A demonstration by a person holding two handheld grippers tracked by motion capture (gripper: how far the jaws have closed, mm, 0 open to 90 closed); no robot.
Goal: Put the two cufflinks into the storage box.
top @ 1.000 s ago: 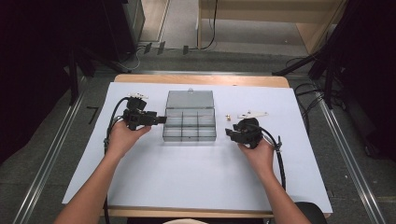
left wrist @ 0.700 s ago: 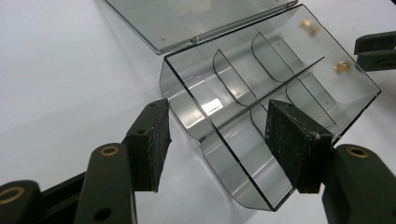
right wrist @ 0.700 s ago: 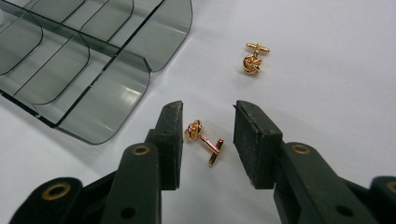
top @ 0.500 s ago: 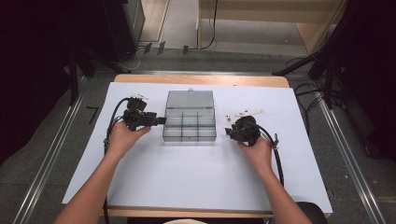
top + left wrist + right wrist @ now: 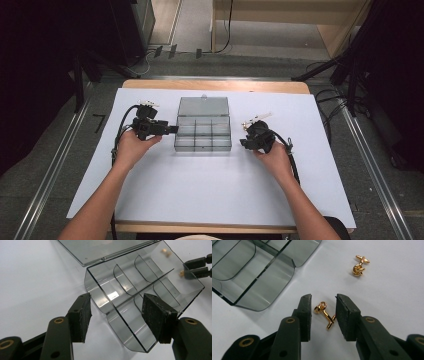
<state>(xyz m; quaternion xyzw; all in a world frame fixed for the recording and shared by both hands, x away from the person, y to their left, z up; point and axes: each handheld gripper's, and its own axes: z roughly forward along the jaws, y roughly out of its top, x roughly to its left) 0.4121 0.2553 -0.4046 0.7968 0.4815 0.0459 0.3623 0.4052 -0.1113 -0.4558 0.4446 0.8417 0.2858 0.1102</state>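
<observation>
Two gold cufflinks lie outside the clear box point(image 5: 202, 131).
My right hand-held gripper point(image 5: 323, 315) has just narrowed around the near cufflink point(image 5: 325, 313), not yet pinching; the left hand-held gripper point(image 5: 116, 312) gapes empty.

Both forearms are bare, with no sleeves, gloves or watch. Each hand carries a black tool. The left tool point(image 5: 172, 129) is a blocky matt black body with a small pale fitting on top of it, and a black cable loops from its rear. The right tool point(image 5: 243, 141) is rounder and equally dark, its cable trailing back along the forearm. In the left gripper view the tool's fingers point(image 5: 80, 316) are flat black arms ending in thick rectangular rubbery pads, scuffed and speckled with pale lint. Brass-coloured rivets sit at the pivots, with small plain holes nearby. The right tool's pads point(image 5: 346, 315) look alike.
</observation>
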